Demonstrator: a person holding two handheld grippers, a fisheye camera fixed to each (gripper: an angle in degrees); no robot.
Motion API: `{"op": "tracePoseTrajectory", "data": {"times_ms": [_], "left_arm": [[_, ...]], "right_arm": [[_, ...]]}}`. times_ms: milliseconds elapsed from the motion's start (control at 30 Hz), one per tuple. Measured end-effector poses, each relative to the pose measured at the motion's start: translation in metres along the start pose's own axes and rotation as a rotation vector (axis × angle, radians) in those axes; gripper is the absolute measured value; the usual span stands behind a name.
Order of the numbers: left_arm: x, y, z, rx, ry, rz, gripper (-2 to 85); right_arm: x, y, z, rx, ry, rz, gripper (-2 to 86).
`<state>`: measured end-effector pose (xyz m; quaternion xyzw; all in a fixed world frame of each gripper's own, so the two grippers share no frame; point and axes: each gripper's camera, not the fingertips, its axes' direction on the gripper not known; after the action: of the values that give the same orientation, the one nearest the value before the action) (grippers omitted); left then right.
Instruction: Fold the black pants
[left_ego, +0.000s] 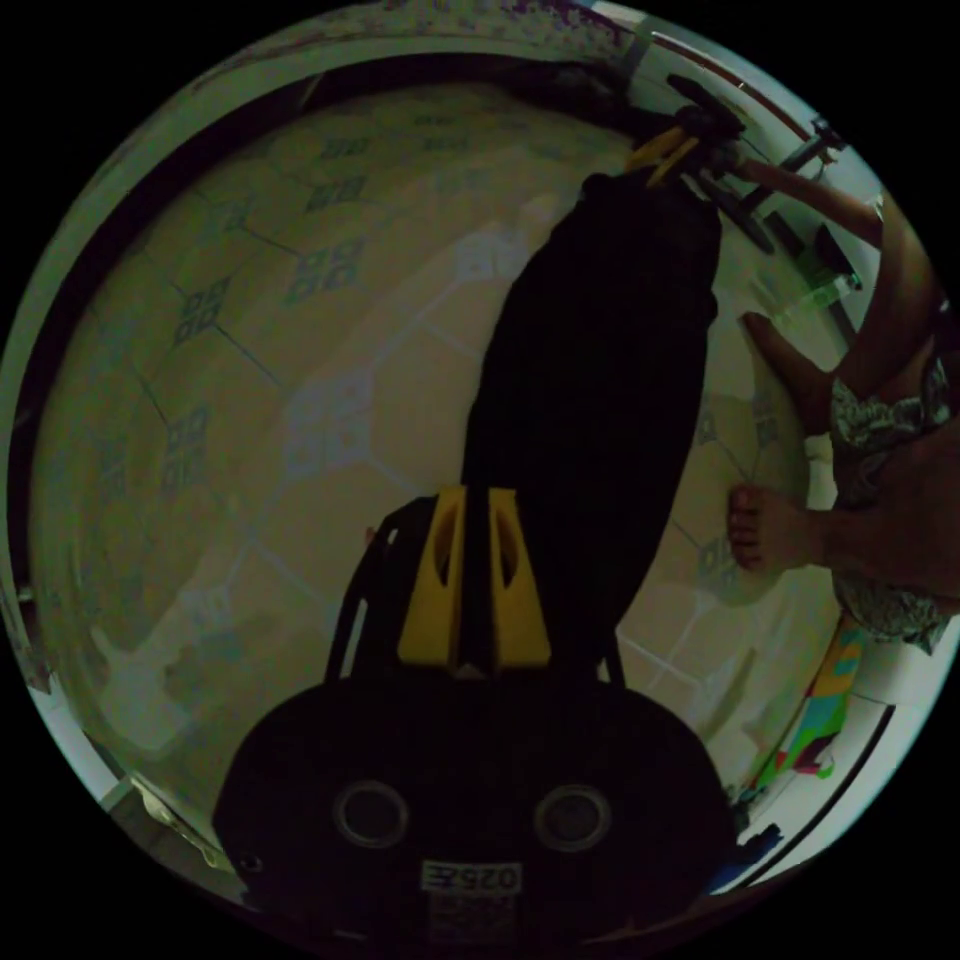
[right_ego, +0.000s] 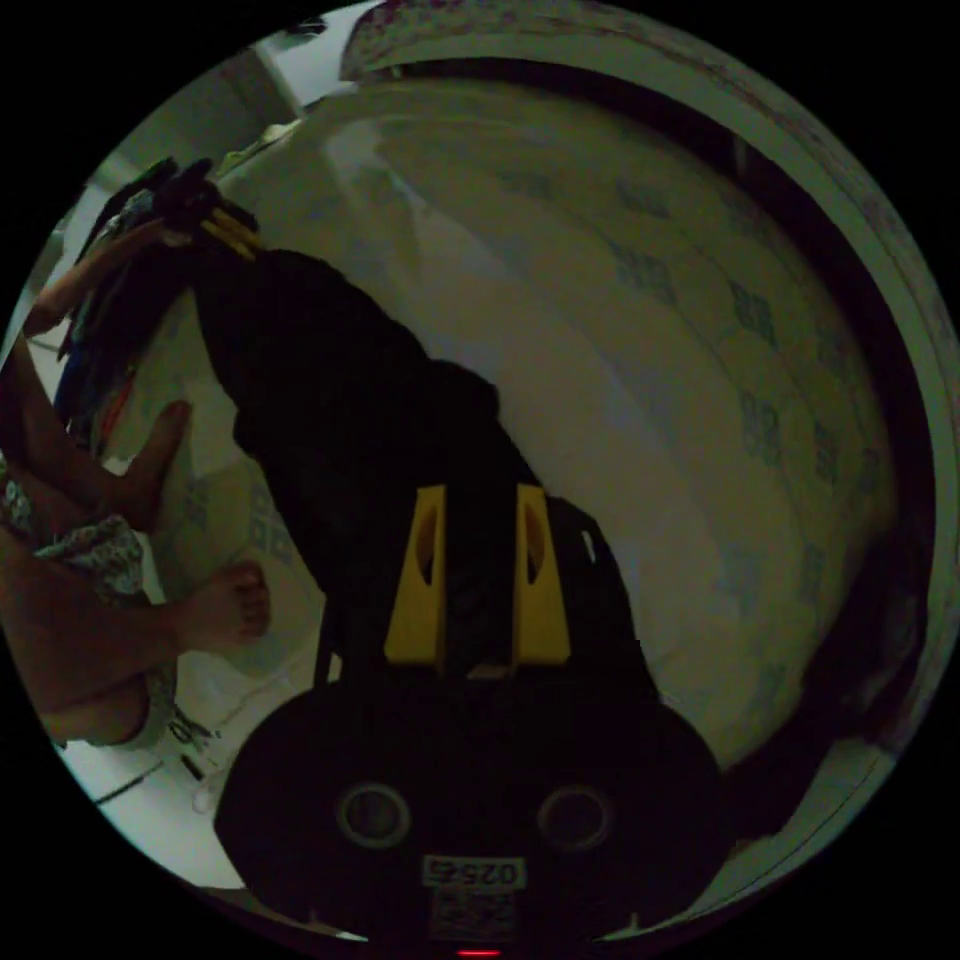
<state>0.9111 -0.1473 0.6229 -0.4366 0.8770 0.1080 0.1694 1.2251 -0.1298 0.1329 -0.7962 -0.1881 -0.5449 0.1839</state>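
The black pants (left_ego: 600, 400) were matt, soft cloth, too dark for any weave to be told. The left claw (left_ego: 474, 585) had smooth yellow plastic jaws with a dull sheen on a matt black body; the right claw (right_ego: 478, 580) was finished alike. The pale patterned mat (left_ego: 300, 400), across the left of the left gripper view, looked smooth, with a faint sheen. At the right edge, the person's printed garment (left_ego: 880, 420) was crumpled cloth.
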Motion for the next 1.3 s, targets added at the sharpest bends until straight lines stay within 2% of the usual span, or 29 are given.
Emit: {"op": "tracePoseTrajectory", "data": {"times_ms": [100,133,200,300,400,467,533,567,633,733,833,933,1000,1067,1200,1300], "left_arm": [[0.001,-0.005,0.008,-0.007,0.004,-0.053,-1.1],[0.003,-0.007,0.009,-0.016,-0.006,-0.062,-1.3],[0.002,-0.008,0.007,-0.037,-0.015,-0.081,-1.5],[-0.021,0.003,0.002,0.003,0.071,-0.224,-1.4],[-0.029,0.012,0.022,-0.026,0.094,-0.281,-0.2],[-0.026,0.013,0.019,-0.053,0.082,-0.279,1.0],[-0.017,0.014,0.0,-0.088,0.019,-0.325,0.2],[-0.013,0.016,-0.009,-0.06,-0.007,-0.349,-0.1],[0.017,0.015,-0.044,0.15,-0.092,-0.46,-0.3],[0.09,-0.02,-0.047,0.328,0.013,-0.336,3.1],[0.172,-0.073,-0.005,0.235,0.144,-0.19,5.4],[0.235,-0.099,0.025,0.156,0.121,-0.055,5.6],[0.253,-0.103,0.029,0.113,0.049,-0.042,4.9],[0.256,-0.1,0.024,0.099,0.053,-0.047,3.8],[0.256,-0.082,0.02,0.078,0.156,-0.025,0.8],[0.253,-0.07,0.011,0.111,0.252,-0.104,-1.2]], "right_arm": [[0.02,0.019,0.022,-0.1,0.044,0.082,3.2],[0.025,0.024,0.016,-0.003,0.073,0.091,1.2],[0.039,0.023,0.02,-0.042,0.108,0.118,-0.2],[0.078,0.032,0.016,0.032,-0.021,0.236,-0.6],[0.122,0.05,0.025,0.134,-0.278,0.274,0.0],[0.143,0.065,0.036,0.11,-0.31,0.3,1.0],[0.158,0.095,0.029,0.164,-0.268,0.359,4.6],[0.16,0.103,0.026,0.187,-0.258,0.367,5.2],[0.167,0.138,0.015,0.264,-0.213,0.468,10.5],[0.18,0.183,0.019,0.287,-0.207,0.69,15.5],[0.193,0.231,0.037,0.323,-0.243,0.923,16.2],[0.209,0.264,0.059,0.386,-0.353,1.033,15.8],[0.219,0.272,0.069,0.393,-0.367,1.043,14.7],[0.231,0.274,0.077,0.383,-0.383,1.033,13.1],[0.251,0.259,0.095,0.286,-0.385,0.922,4.2],[0.262,0.249,0.099,0.228,-0.381,0.876,2.3]]}}
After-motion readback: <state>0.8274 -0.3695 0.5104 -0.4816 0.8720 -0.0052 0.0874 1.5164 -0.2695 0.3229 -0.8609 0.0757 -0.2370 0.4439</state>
